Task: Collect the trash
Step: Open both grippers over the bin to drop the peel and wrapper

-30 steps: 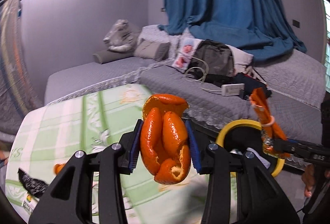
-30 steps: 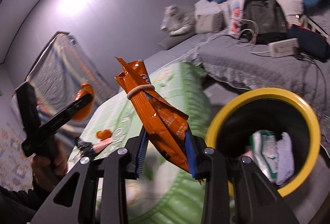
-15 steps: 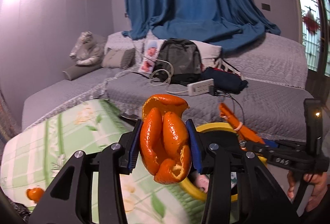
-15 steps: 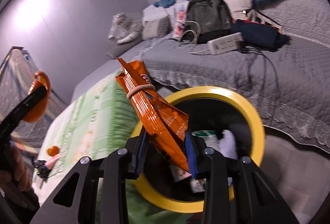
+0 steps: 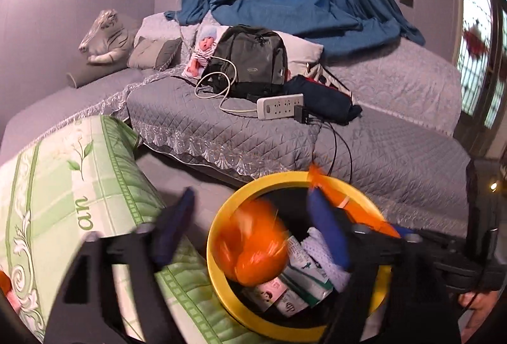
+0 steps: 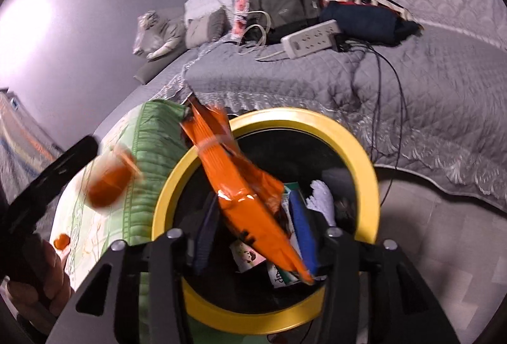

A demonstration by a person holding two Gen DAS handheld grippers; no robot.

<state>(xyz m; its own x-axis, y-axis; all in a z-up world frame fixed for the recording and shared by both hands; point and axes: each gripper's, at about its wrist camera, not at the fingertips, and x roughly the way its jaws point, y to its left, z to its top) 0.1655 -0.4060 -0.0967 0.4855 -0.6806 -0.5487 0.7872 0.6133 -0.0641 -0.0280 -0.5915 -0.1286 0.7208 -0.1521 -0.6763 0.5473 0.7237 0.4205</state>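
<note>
Left claw (image 5: 250,236) spread apart; orange peel (image 5: 253,249) released, blurred between its fingers above the yellow bin (image 5: 218,277). Right claw (image 6: 253,236) also spread, orange wrapper (image 6: 240,185) loose between fingers over the bin. One peel scrap (image 6: 61,241) left on the green-patterned counter (image 6: 149,154), left of the right claw.

The orange peel (image 5: 255,244) is a motion-blurred smear at the bin's nine o'clock; whether anything touches it cannot be told. The left gripper (image 5: 250,239) has both blue pads streaked by blur. The snack wrapper (image 6: 244,188) hides part of the trash in the yellow-rimmed bin (image 6: 364,154). The bin's six o'clock rim sits behind the right gripper (image 6: 253,236).
</note>
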